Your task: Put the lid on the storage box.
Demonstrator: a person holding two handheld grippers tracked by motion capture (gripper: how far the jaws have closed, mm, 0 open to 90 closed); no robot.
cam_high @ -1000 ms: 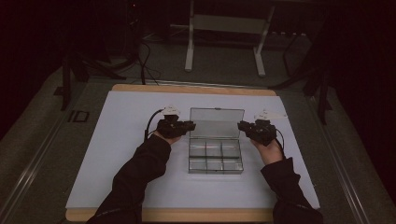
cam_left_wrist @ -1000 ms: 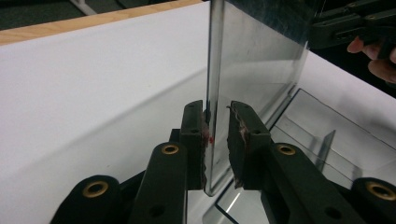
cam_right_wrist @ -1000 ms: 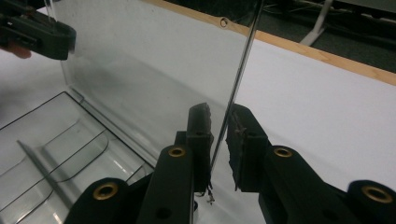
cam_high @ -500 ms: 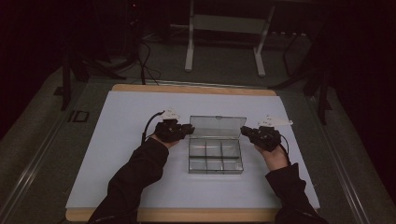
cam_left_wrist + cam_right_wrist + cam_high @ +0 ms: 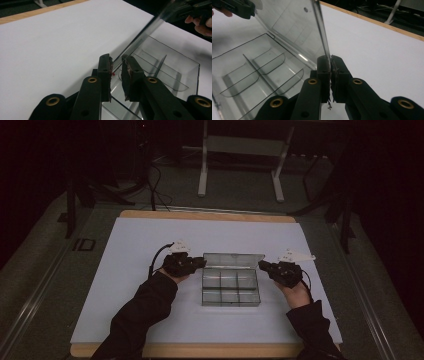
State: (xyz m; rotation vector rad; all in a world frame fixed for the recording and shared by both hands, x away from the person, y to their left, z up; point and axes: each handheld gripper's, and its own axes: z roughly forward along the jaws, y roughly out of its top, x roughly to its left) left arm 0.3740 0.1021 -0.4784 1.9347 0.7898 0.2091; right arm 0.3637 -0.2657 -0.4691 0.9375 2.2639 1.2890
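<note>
A clear plastic compartment box [image 5: 231,287] lies on the white table top, its dividers [image 5: 259,72] showing and the compartments empty. Its hinged lid [image 5: 233,260] stands tilted up at the far side. My left gripper [image 5: 202,263] grips the lid's left end; in the left gripper view the lid edge [image 5: 140,40] runs down into the narrow gap of that gripper [image 5: 115,61]. My right gripper [image 5: 261,265] is shut on the lid's right end, its jaws [image 5: 330,60] pinching the thin edge of the lid [image 5: 322,30]. The box base [image 5: 175,67] lies just below.
The white table top [image 5: 150,240] has a wooden rim [image 5: 210,215] at the far side. Beyond it stand a metal frame [image 5: 240,165] and cables on the floor. The person's dark sleeves [image 5: 145,310] reach in from the near edge.
The lid looks shorter from above than a second ago: both grippers have swung it up from its laid-back position toward the near side. The hands moved slightly outward and nearer.
</note>
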